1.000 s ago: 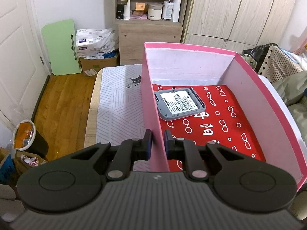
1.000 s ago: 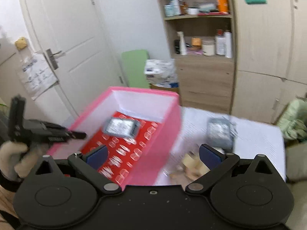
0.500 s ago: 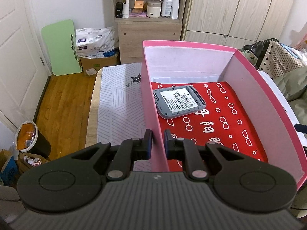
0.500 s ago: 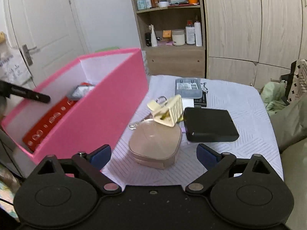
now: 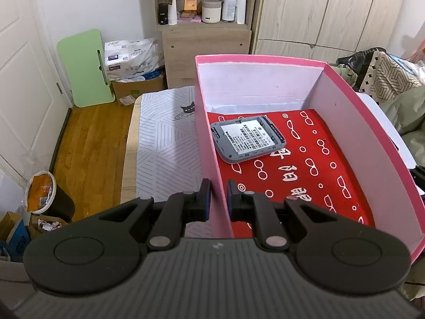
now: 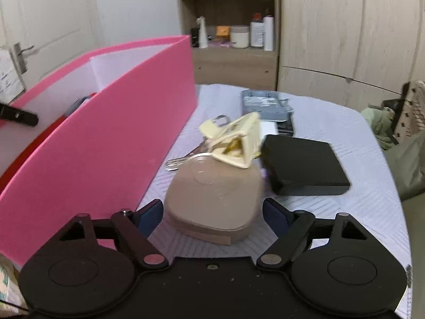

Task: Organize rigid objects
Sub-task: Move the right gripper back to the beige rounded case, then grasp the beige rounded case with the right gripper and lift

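The left gripper (image 5: 217,196) clamps the pink box (image 5: 209,143) wall at lower centre. The right gripper (image 6: 211,211), its wide jaws just closing, straddles the beige case (image 6: 213,199) on the surface (image 6: 332,212), not yet gripping; next, probably squeeze and lift.

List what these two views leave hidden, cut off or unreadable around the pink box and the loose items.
- Keys, right wrist view: mostly hidden under the cream clip and the tan case.
- Grey device label, left wrist view: print too small to read.
- Pink box interior, right wrist view: its near wall hides most of it.
- Grey tray, right wrist view: blurred, contents unclear.
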The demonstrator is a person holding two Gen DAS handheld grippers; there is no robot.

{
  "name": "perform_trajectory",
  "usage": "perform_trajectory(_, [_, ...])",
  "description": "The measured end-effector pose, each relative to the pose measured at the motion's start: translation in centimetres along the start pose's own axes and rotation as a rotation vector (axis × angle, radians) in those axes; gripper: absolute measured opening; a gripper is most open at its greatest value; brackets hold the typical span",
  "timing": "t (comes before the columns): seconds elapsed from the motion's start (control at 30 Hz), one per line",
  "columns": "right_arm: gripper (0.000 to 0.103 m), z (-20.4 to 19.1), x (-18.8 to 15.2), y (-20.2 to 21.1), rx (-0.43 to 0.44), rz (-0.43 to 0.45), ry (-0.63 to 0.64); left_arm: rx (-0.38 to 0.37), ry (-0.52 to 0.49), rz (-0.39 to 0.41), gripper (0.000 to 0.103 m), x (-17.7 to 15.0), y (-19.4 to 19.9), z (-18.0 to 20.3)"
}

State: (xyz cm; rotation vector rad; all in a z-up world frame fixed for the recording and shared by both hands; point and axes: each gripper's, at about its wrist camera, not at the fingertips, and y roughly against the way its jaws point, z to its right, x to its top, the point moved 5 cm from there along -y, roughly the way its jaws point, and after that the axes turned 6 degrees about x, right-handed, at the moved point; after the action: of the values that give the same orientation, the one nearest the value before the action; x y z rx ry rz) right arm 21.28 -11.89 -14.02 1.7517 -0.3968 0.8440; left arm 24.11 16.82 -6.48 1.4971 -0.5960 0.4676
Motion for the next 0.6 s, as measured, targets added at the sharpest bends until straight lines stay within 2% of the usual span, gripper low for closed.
perform_trajectory(0.2, [0.084,0.1,0.0,-1.0,-0.055,0.015,0.009,-0.001,0.001,-0.004,0.011,0.1,0.0,0.0])
perform_trajectory(0.23, [0.081,0.0,0.0,-1.0,-0.048,0.025,0.022,0.000,-0.001,-0.006,0.011,0.1,0.0,0.0])
perform_trajectory(0.37, [0.080,-0.9,-0.2,0.3,-0.005,0.014,0.104,0.008,-0.007,-0.018,0.011,0.2,0.0,0.1])
perform_trajectory(0.6, [0.080,-0.3,-1.5,2.3,0.052,-0.032,0.027,0.017,-0.013,-0.020,0.010,0.2,0.2,0.2])
